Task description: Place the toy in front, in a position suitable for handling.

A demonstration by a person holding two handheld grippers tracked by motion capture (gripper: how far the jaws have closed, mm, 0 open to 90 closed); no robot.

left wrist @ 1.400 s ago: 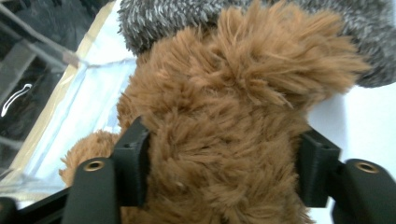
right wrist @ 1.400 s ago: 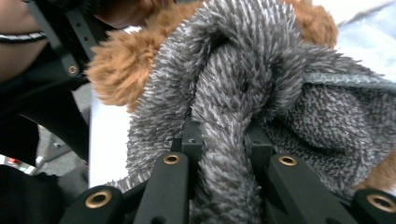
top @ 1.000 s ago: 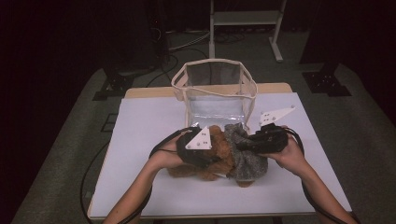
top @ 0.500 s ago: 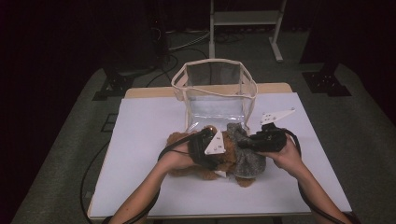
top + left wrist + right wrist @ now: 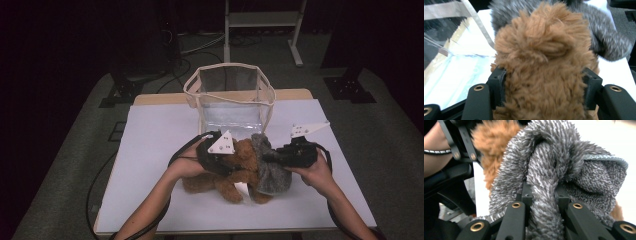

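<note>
Left gripper (image 5: pixel 235 162), jaws just closing, squeezed on soft brown bear (image 5: pixel 544 75), likely to keep it from sliding on white table (image 5: pixel 150 150). Bear lying near front middle of table, just in front of see-through bag (image 5: pixel 230 95), grey cloth (image 5: pixel 549 177) draped over its right side and touching it. Right gripper (image 5: pixel 267 156) pinched tight on a fold of cloth, probably to pull it off or tug it over bear while other side holds firm.
</note>
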